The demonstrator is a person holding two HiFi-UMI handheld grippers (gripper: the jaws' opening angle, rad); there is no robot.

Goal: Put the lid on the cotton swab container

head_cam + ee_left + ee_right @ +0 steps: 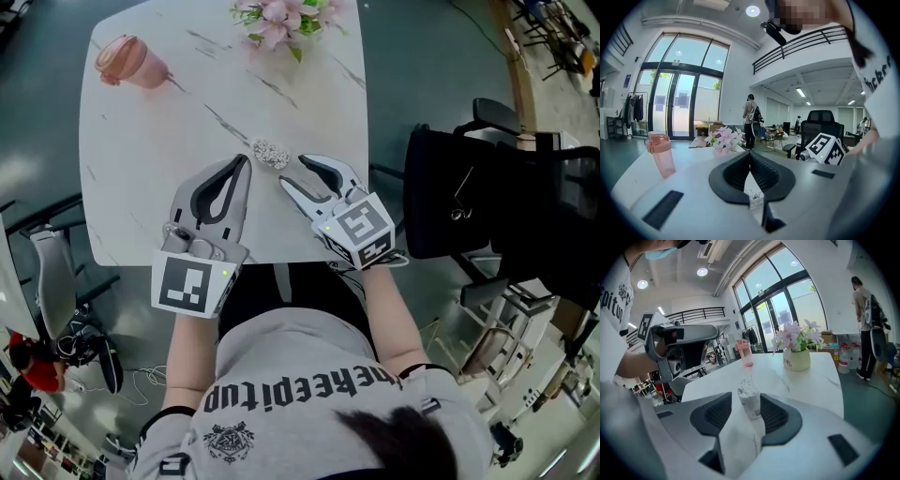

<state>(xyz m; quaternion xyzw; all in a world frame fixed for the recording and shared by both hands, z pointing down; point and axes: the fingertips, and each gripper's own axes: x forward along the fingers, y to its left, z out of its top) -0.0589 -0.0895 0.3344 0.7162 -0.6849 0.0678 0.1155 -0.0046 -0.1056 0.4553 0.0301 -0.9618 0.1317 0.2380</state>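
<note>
A small clear cotton swab container (pixel 270 153) stands on the white marble table (pixel 159 141), its open top packed with white swab heads. My right gripper (pixel 292 171) is open just right of it. In the right gripper view the container (pixel 750 399) stands between the two dark pads (pixel 776 414), and neither pad touches it. My left gripper (pixel 246 161) lies just left of the container with its tips together. In the left gripper view its jaws meet at the tips (pixel 750 152), nothing shows between them, and the container (pixel 754 197) shows through the gap below. No lid is in sight.
A pink drinking bottle (pixel 131 61) stands at the table's far left corner, and a vase of pink flowers (pixel 286 19) at the far edge. A black office chair (pixel 487 187) is right of the table. The table's near edge lies under my grippers.
</note>
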